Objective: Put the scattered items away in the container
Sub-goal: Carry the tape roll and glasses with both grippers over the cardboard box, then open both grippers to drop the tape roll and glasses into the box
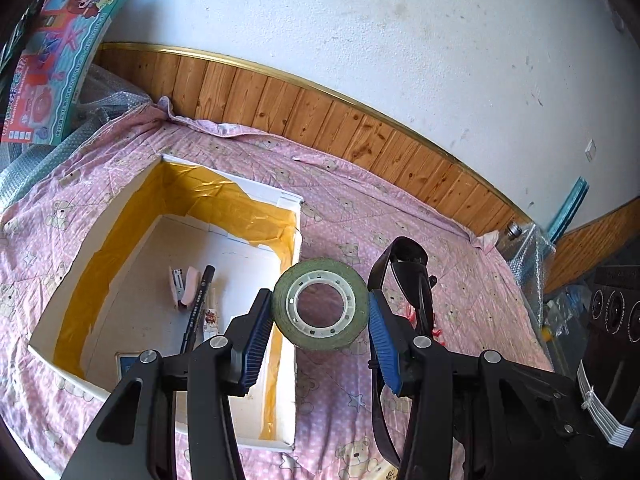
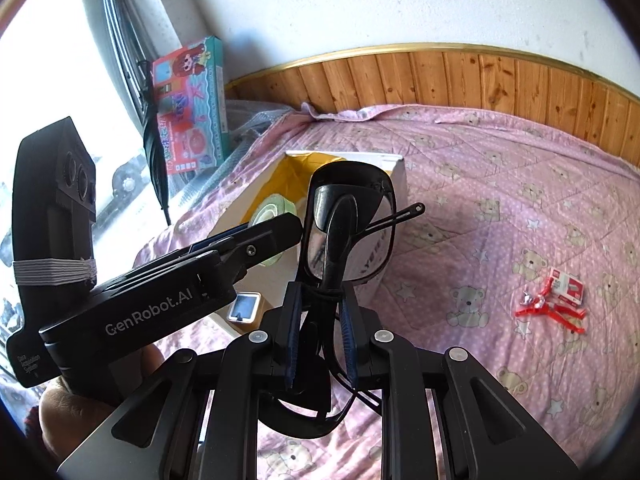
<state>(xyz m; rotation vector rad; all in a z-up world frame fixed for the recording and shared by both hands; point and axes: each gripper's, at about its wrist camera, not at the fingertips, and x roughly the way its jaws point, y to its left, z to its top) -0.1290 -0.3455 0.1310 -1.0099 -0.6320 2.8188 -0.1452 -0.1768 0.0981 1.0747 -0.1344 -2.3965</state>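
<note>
Pink bedding is carrying a box (image 1: 96, 240) already holding a stapler (image 1: 182, 288) and pen (image 1: 198, 308), while the left hand-held gripper (image 1: 320, 316) is pinching tape (image 1: 320, 308) at its right rim, the right hand-held gripper (image 2: 320, 340) is clamping glasses (image 2: 348, 224) beside it, and a red toy (image 2: 550, 310) is lying far right.

A bedroom in a home: a bed spread with a pink quilt (image 2: 500, 208) printed with teddy bears and stars sits against a wall of scuffed white plaster (image 1: 360, 20) above knotty wood wainscoting (image 1: 320, 116) capped by a brass-coloured strip. A boxed children's toy set (image 2: 192, 108) leans by a bright window (image 2: 52, 80), beside a folded black umbrella (image 2: 154, 148).
</note>
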